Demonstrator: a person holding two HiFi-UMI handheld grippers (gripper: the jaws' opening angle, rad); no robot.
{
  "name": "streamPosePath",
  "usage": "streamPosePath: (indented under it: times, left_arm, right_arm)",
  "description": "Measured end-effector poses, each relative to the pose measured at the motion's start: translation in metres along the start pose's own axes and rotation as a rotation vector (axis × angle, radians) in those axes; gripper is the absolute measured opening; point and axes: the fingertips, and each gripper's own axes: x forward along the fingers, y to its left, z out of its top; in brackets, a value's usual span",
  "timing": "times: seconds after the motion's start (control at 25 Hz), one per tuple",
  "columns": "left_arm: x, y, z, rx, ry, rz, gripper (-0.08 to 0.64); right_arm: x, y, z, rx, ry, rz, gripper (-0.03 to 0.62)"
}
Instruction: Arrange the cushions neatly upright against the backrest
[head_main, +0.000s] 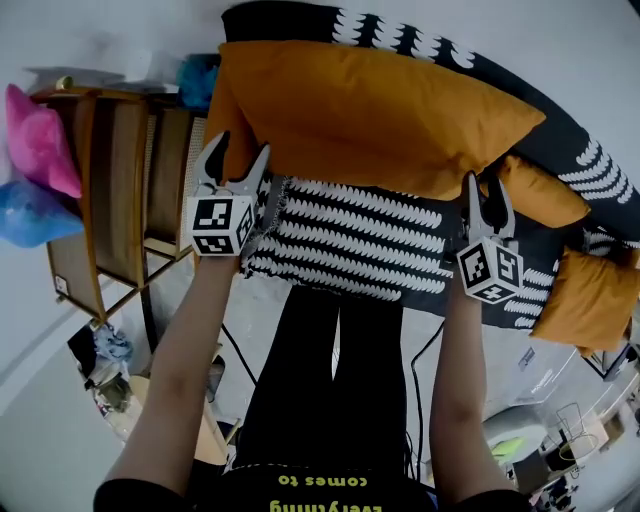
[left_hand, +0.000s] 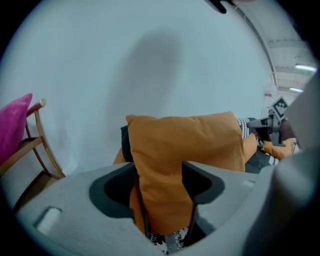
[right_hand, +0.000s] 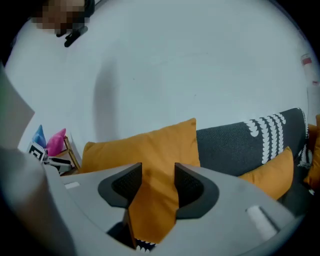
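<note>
Straddling orange cushion (head_main: 370, 110), left gripper (head_main: 232, 162), right gripper (head_main: 487, 197), both half-open

A wooden chair (head_main: 120, 190) stands at the far left against the white wall (left_hand: 150, 60). A pink plush item (head_main: 40, 140) and a blue one (head_main: 30, 215) sit on its left side, touching each other. A black-and-white patterned throw (head_main: 350, 235) lies at centre. Black cables (head_main: 418, 380) cross the near floor (head_main: 50, 380).
</note>
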Motion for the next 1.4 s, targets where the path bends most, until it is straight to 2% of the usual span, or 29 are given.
streamPosePath:
  times: [0.12, 0.2, 0.32, 0.36, 0.6, 0.72, 0.96, 1.2, 1.4]
  left_arm:
    - [-0.035, -0.010, 0.028, -0.008, -0.068, -0.003, 0.296]
    - [-0.059, -0.017, 0.054, -0.025, -0.125, -0.025, 0.213]
    - [-0.095, -0.029, 0.095, -0.016, -0.193, -0.061, 0.032]
    - [-0.106, -0.033, 0.109, -0.007, -0.211, -0.068, 0.000]
    - [-0.152, -0.054, 0.188, 0.007, -0.304, -0.109, 0.000]
    - [-0.176, -0.072, 0.215, 0.005, -0.317, -0.146, 0.000]
    - [-0.216, -0.078, 0.265, -0.022, -0.376, -0.167, 0.000]
    - [-0.249, -0.081, 0.295, 0.005, -0.436, -0.173, 0.000]
    - [-0.263, -0.087, 0.303, 0.041, -0.461, -0.162, 0.000]
  right_arm:
    - [-0.035, 0.014, 0.031, 0.006, -0.062, 0.006, 0.161]
    - [-0.057, 0.031, 0.057, 0.004, -0.102, 0.021, 0.065]
    - [-0.089, 0.061, 0.096, -0.017, -0.151, 0.062, 0.011]
    - [-0.099, 0.071, 0.109, -0.030, -0.166, 0.080, 0.011]
    - [-0.137, 0.124, 0.189, -0.075, -0.247, 0.187, 0.011]
    - [-0.161, 0.141, 0.215, -0.079, -0.272, 0.199, 0.011]
    - [-0.198, 0.179, 0.258, -0.073, -0.325, 0.235, 0.011]
    - [-0.227, 0.197, 0.280, -0.081, -0.354, 0.253, 0.011]
    - [-0.237, 0.200, 0.287, -0.094, -0.375, 0.257, 0.011]
